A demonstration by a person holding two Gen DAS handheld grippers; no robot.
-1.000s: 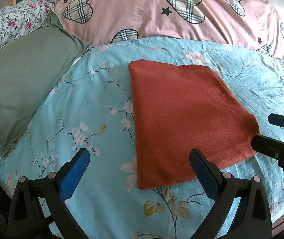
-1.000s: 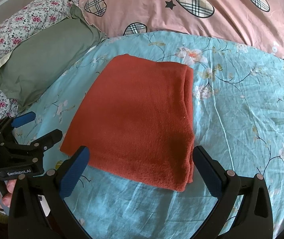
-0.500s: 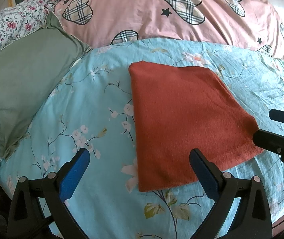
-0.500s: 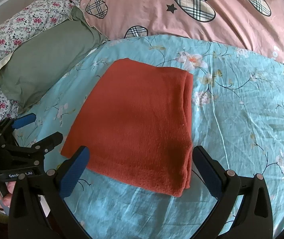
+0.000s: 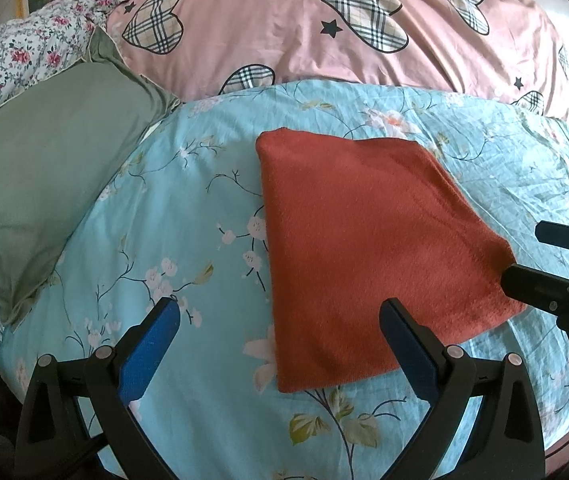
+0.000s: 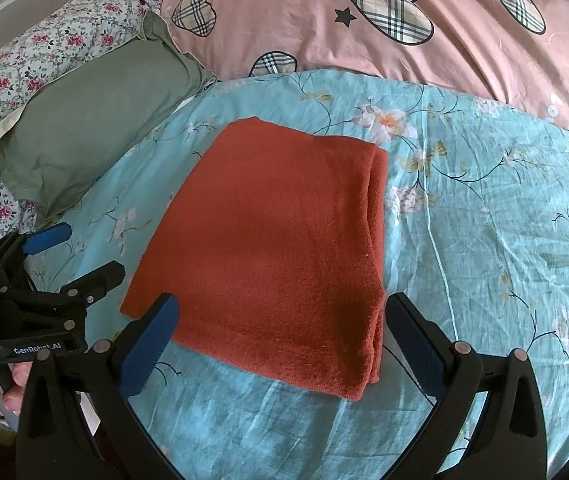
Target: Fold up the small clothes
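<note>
A rust-red knitted garment lies folded into a flat, neat rectangle on the light-blue floral bedsheet, its layered fold edges stacked along the right side in the right wrist view. The left gripper hovers above the near left edge with fingers spread wide, holding nothing. The right gripper hangs over the near edge, fingers likewise wide apart and empty; whether they graze the fabric is hard to judge. A sage-green pillow rests to the left, a pink heart-print quilt behind.
</note>
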